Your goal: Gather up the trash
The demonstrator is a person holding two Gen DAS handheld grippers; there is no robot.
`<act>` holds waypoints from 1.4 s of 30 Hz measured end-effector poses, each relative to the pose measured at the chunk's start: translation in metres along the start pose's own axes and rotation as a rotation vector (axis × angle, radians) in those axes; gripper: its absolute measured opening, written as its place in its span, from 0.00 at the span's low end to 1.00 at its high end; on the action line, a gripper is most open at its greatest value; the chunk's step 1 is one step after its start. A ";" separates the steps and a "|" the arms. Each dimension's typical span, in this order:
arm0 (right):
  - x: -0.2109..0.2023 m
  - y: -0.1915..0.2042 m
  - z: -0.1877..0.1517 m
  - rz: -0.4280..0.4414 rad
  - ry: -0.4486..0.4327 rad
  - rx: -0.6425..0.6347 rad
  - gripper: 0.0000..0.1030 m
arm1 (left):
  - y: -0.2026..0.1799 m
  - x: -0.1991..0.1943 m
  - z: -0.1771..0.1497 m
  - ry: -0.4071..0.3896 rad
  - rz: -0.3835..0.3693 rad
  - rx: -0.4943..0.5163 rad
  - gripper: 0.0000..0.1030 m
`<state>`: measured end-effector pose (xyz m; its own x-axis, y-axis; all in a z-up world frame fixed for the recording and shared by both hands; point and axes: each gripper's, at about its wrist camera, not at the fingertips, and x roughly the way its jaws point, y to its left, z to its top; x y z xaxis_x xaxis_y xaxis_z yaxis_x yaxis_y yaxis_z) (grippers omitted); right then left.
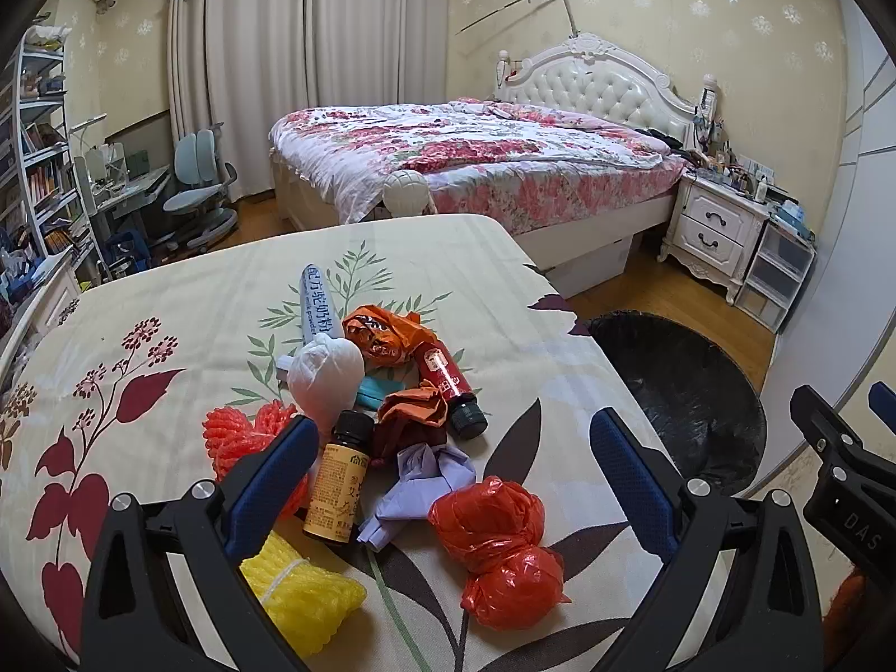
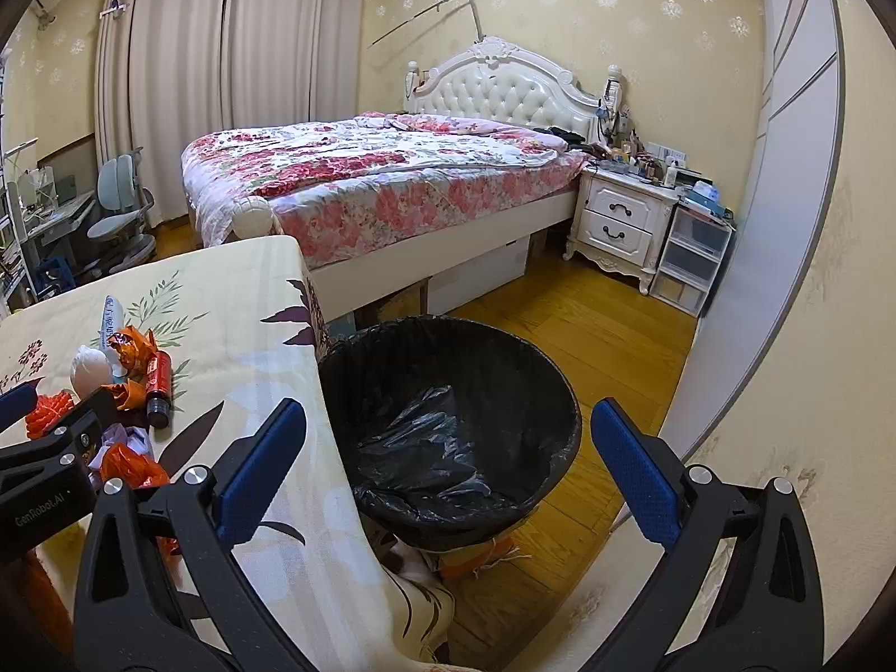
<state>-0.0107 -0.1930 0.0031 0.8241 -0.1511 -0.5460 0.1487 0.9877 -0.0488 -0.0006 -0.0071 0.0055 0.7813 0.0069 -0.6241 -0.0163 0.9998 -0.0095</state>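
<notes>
Trash sits in a loose heap on the table (image 1: 140, 302), in the lower middle of the left wrist view, directly ahead of the left tongs (image 1: 453, 470) and partly between their blue pads. Both pads stand spread wide with nothing pinched. Nearest is a small amber bottle (image 1: 336, 481), black cap pointing up the frame, its long axis running roughly along the tongs' own line and lying just inside the left pad. Close to its right lie a lilac paper wad (image 1: 417, 484) and a knotted red bag (image 1: 498, 537); a yellow net (image 1: 302, 599) lies at the lower left, an orange net (image 1: 235, 431) behind the left pad.

Further up the frame are a red bottle (image 1: 451, 386) slanting cap-down toward the lower right, an orange wrapper (image 1: 381, 333), a white wad (image 1: 325, 372) and a blue-white sachet (image 1: 319, 302) — its print is Chinese, with "milk powder" partly legible beneath.

The bin (image 2: 448, 425), lined with a black bag, stands on the floor off the table's right edge, squarely between the pads of the right tongs (image 2: 448, 476), which are also spread and hold nothing. So I judge the left tongs nearer the heap, the right nearer the bin — the carry would go rightward across the table edge.

Lettering on the tongs' bodies reads "GenRobot.AI" at the left edge of the right wrist view, and "DAS" at the right edge of the left one.
</notes>
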 end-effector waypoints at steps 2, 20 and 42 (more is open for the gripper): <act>0.000 0.000 0.000 -0.001 -0.001 0.000 0.97 | 0.000 0.000 0.000 0.001 -0.002 -0.001 0.94; -0.001 -0.004 -0.002 -0.005 0.001 0.007 0.97 | -0.003 -0.002 -0.001 -0.003 -0.003 0.008 0.94; -0.001 -0.013 -0.005 -0.007 0.005 0.013 0.97 | -0.008 -0.001 -0.001 -0.003 -0.004 0.016 0.94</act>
<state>-0.0162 -0.2057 -0.0005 0.8202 -0.1579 -0.5499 0.1618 0.9859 -0.0418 -0.0018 -0.0154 0.0048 0.7832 0.0028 -0.6217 -0.0034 1.0000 0.0003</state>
